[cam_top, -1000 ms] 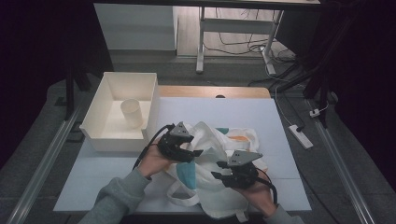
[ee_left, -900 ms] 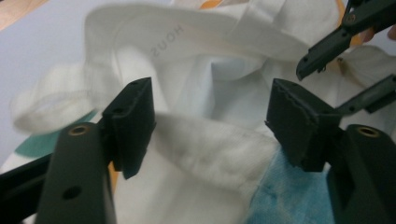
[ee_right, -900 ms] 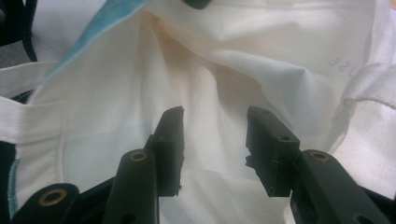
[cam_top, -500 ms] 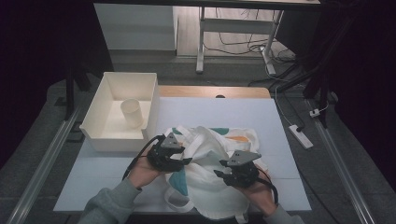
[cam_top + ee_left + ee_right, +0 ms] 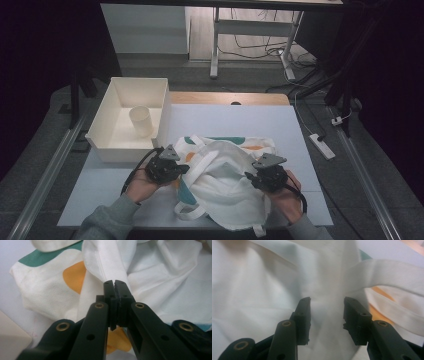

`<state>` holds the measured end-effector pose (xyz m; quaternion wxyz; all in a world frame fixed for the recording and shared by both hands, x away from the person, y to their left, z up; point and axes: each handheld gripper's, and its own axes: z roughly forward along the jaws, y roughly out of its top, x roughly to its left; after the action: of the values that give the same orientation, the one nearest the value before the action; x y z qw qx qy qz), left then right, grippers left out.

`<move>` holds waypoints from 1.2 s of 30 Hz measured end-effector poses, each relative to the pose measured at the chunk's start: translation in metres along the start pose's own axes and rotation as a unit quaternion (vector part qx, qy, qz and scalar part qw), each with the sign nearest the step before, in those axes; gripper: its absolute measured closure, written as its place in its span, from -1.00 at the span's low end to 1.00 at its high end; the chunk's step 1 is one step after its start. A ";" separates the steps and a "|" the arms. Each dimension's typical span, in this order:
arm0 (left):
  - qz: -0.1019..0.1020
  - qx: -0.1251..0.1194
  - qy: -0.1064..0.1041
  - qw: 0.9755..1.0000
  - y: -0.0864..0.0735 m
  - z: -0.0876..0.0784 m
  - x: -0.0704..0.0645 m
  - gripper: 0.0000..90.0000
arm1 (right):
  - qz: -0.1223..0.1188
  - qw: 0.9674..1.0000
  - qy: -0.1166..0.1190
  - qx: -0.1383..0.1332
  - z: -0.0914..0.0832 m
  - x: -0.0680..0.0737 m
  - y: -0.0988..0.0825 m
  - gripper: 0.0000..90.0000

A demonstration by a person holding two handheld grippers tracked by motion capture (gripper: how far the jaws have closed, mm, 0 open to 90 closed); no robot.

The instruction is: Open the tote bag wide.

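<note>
A white cloth tote bag (image 5: 225, 172) with green and orange patches lies bunched on the white table (image 5: 240, 120), its straps (image 5: 202, 162) loose on top. My left gripper (image 5: 184, 169) is at the bag's left side. Its jaws have just been closing and now stand shut on a fold of the white fabric (image 5: 105, 262) at the left gripper (image 5: 115, 283) tips. At the bag's right side, my right gripper (image 5: 251, 180) is held over the cloth. In the right gripper view the right gripper (image 5: 327, 305) is open, with white fabric (image 5: 262, 285) lying between and behind the jaws.
A white bin (image 5: 107, 135) with a pale cup (image 5: 141, 120) in it stands at the table's left, close to my left hand. A wooden strip (image 5: 225, 98) runs along the far edge. A power strip (image 5: 322, 146) lies on the floor at the right.
My left gripper has slid left and down to the bag's left edge and shut there. The cloth has bunched higher in the middle. The right gripper shifted slightly.
</note>
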<state>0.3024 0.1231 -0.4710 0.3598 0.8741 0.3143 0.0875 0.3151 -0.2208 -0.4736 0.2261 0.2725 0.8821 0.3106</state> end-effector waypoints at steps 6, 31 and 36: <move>-0.001 -0.001 0.001 1.000 -0.004 0.003 0.000 0.86 | 0.014 1.000 -0.009 -0.018 -0.021 -0.001 -0.003 0.25; -0.012 -0.012 0.000 1.000 0.000 0.000 0.020 0.89 | 0.123 0.990 -0.041 -0.048 -0.053 -0.072 -0.036 0.97; -0.006 0.005 0.017 1.000 0.004 0.018 0.023 0.89 | 0.127 0.991 -0.044 -0.017 -0.028 -0.078 -0.043 0.97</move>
<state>0.3291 0.1250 -0.4832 0.3507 0.8724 0.3260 0.0983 0.3434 -0.3094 -0.4647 0.2277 0.3917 0.8244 0.3392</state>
